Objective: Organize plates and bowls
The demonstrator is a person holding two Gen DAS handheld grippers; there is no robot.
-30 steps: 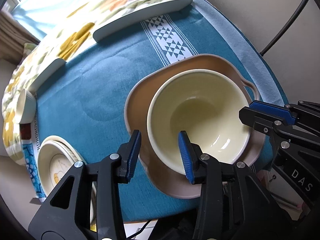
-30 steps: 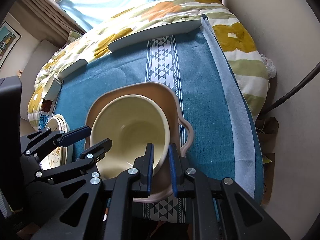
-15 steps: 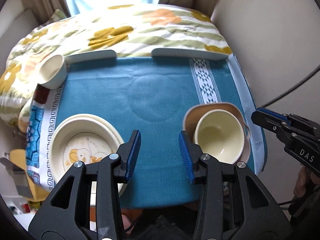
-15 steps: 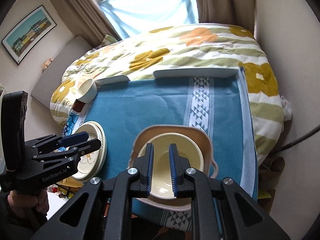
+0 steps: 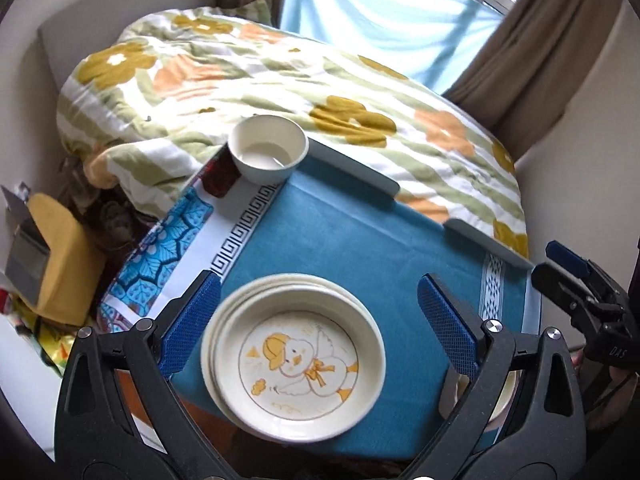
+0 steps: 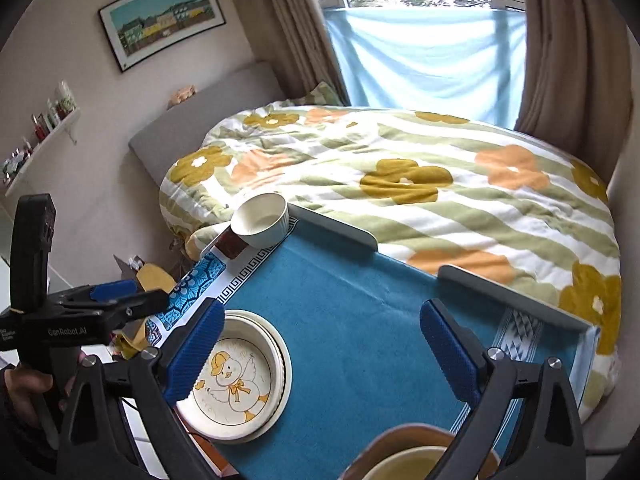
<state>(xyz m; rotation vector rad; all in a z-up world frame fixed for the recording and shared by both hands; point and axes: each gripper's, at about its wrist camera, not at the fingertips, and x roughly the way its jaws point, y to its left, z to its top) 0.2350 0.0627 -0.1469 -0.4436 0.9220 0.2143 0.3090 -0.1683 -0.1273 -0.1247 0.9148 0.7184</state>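
Observation:
A stack of cream plates (image 5: 294, 352), the top one printed with a duck, sits at the near left of the blue table cloth (image 5: 360, 240); it also shows in the right wrist view (image 6: 236, 380). My left gripper (image 5: 320, 328) is open wide and empty, hovering above that stack. A small white bowl (image 5: 268, 148) stands at the table's far left corner, also in the right wrist view (image 6: 262, 220). A pale yellow bowl (image 6: 404, 464) rests in a tan handled plate (image 6: 400, 438) at the near right. My right gripper (image 6: 320, 350) is open and empty above the table.
A bed with a floral quilt (image 6: 400, 176) lies behind the table. Grey rails (image 6: 332, 226) edge the table's far side. A yellow box (image 5: 52, 256) and clutter sit on the floor at left. Curtains and a window are at the back.
Both grippers have opened wide and drawn back from the yellow bowl. The left one has swung left over the duck plates; the right one has risen and now looks across the table.

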